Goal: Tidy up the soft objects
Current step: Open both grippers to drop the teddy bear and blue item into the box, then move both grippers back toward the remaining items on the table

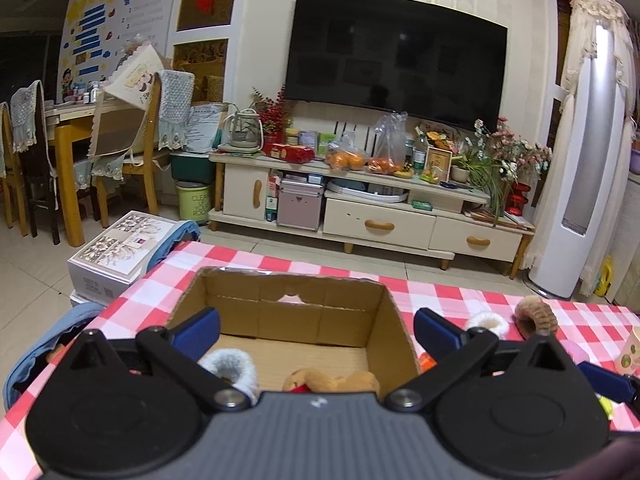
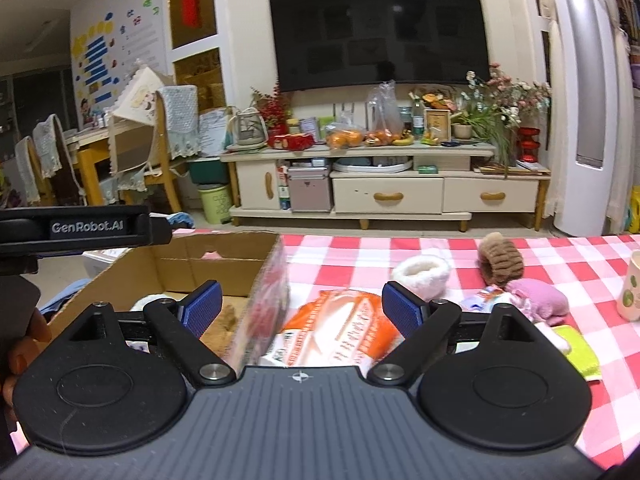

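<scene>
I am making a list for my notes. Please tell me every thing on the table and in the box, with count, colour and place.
box: 1, brown cardboard, open, on the cloth
tablecloth: 1, red and white check, covers the table
fluffy ring: 1, grey-white, inside the box
plush toy: 1, tan, inside the box
white fluffy ring: 1, on the cloth, right of the box
brown fluffy ring: 1, on the cloth, further right
pink doll: 1, lying on the cloth
orange packet: 1, orange and white, beside the box
green cloth: 1, yellow-green, right edge
cup: 1, cream, far right
left tongs: open, over the box
right tongs: open, over the packet and box wall
</scene>
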Demonstrator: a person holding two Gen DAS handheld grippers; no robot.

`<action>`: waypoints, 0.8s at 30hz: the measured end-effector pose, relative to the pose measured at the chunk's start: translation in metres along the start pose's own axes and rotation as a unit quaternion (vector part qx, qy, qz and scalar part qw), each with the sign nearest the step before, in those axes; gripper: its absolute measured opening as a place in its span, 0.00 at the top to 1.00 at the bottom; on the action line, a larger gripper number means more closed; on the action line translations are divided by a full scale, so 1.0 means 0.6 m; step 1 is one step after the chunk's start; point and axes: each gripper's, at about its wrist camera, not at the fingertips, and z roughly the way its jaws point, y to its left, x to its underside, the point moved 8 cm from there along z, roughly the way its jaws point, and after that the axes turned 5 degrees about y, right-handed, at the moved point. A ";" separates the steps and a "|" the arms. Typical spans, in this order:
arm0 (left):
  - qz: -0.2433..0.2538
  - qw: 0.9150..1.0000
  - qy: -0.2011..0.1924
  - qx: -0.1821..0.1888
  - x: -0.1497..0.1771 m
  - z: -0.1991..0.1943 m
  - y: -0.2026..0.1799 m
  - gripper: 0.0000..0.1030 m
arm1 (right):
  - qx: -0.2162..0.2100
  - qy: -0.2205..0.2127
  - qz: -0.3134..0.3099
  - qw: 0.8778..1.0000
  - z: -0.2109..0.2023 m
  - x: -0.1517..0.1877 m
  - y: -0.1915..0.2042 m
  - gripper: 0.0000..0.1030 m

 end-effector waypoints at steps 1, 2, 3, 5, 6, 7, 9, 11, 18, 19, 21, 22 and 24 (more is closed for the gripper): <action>0.002 1.000 0.000 0.001 0.001 -0.001 -0.005 0.01 | 0.004 0.000 0.003 1.000 -0.001 0.002 -0.002 0.00; 0.005 1.000 0.000 0.002 0.002 -0.001 -0.009 0.01 | 0.007 0.000 0.005 1.000 -0.001 0.003 -0.003 0.00; 0.007 1.000 0.000 0.003 0.003 -0.001 -0.013 0.01 | 0.010 0.001 0.009 1.000 -0.001 0.004 -0.006 0.00; 0.011 1.000 0.000 0.008 0.004 -0.002 -0.022 0.01 | 0.015 0.003 0.015 1.000 0.000 0.008 -0.010 0.00; 0.013 1.000 0.000 0.009 0.004 -0.002 -0.026 0.01 | 0.017 0.004 0.017 1.000 0.001 0.009 -0.013 0.00; 0.015 1.000 0.000 0.010 0.005 -0.002 -0.031 0.01 | 0.019 0.005 0.019 1.000 -0.001 0.011 -0.017 0.00; 0.019 1.000 0.000 0.012 0.006 -0.001 -0.040 0.01 | 0.022 0.006 0.024 0.999 -0.002 0.013 -0.021 0.00; 0.024 1.000 0.001 0.013 0.008 -0.001 -0.048 0.01 | 0.028 0.006 0.028 0.999 -0.004 0.016 -0.023 0.00; 0.039 0.999 0.001 0.022 0.016 0.000 -0.077 0.01 | 0.049 0.005 0.045 0.998 -0.013 0.025 -0.034 0.00; 0.041 0.999 0.001 0.023 0.018 0.000 -0.082 0.01 | 0.052 0.005 0.047 0.998 -0.013 0.025 -0.034 0.00; 0.048 0.999 0.003 0.025 0.020 0.001 -0.091 0.01 | 0.057 0.004 0.051 0.997 -0.014 0.027 -0.038 0.00; 0.051 0.998 0.003 0.026 0.022 0.000 -0.095 0.01 | 0.060 0.004 0.053 0.997 -0.015 0.028 -0.039 0.00; 0.056 0.998 0.001 0.028 0.024 -0.001 -0.103 0.01 | 0.066 0.005 0.056 0.996 -0.015 0.030 -0.043 0.00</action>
